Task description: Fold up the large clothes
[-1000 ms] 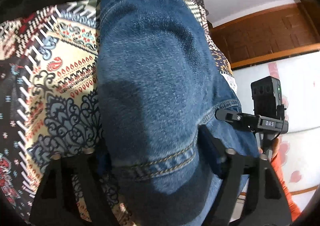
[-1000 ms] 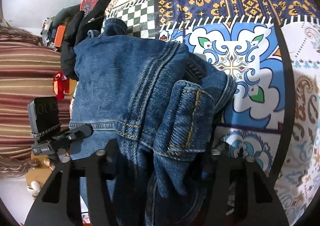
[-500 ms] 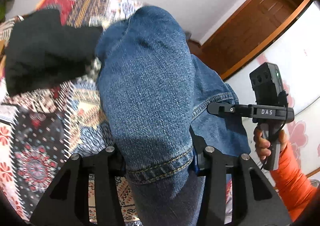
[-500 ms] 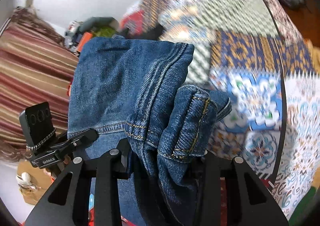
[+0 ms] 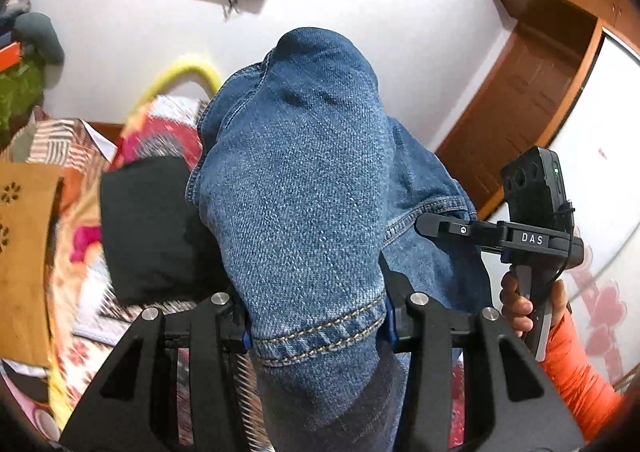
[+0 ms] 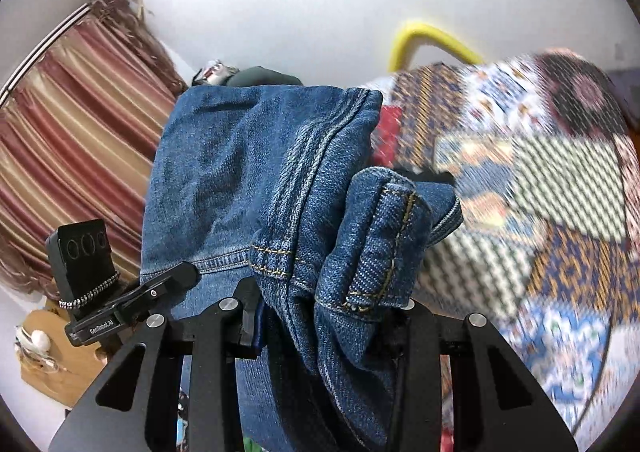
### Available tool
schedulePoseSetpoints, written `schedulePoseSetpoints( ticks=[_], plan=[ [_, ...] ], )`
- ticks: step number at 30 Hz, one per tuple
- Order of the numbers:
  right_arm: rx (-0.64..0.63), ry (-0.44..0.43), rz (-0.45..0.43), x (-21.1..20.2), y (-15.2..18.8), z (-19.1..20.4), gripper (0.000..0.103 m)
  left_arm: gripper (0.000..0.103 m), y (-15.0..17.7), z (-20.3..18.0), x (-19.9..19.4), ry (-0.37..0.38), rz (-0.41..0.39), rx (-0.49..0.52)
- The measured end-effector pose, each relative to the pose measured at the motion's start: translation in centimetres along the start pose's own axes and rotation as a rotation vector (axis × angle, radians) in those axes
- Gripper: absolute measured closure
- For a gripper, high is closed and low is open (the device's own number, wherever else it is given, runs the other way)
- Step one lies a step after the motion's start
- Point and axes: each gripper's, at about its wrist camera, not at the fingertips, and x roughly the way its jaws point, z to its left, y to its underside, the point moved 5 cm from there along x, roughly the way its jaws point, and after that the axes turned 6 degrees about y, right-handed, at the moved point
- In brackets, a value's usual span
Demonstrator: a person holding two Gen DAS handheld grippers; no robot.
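Observation:
A pair of blue denim jeans (image 5: 304, 187) hangs in the air between both grippers. My left gripper (image 5: 316, 326) is shut on a stitched hem of the jeans. My right gripper (image 6: 326, 312) is shut on a bunched waistband part of the jeans (image 6: 256, 171). The right gripper also shows at the right of the left wrist view (image 5: 496, 236), held by a hand in an orange sleeve. The left gripper shows at the lower left of the right wrist view (image 6: 132, 304). The denim hides the fingertips in both views.
A bed with a patterned patchwork cover (image 6: 540, 187) lies below and to the right. A black garment (image 5: 152, 228) lies on the bed. A yellow bar (image 6: 432, 39) stands at the bed's far end. Striped curtains (image 6: 72, 119), a wooden door (image 5: 528, 99) and a white wall surround.
Both grippers have risen and tilted upward with the jeans. The views now show the wall and bed end instead of the bed cover close below.

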Motion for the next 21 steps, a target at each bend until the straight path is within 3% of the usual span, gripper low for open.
schedulePoseSetpoints(
  ticks=[11,17,21],
  plan=[
    [0.011,-0.028,0.031,11.4,-5.5,1.4,0.069,0.057,-5.4,13.6,2.3,-0.040,-0.032,-0.111],
    [0.048,0.020,0.079,18.2,-5.5,-1.0,0.069,0.056,-4.4,20.8,7.5,-0.077,0.028,-0.201],
    [0.052,0.094,0.112,22.3,-4.9,-3.7,0.069,0.048,-2.4,24.2,11.7,-0.163,0.102,-0.218]
  ],
)
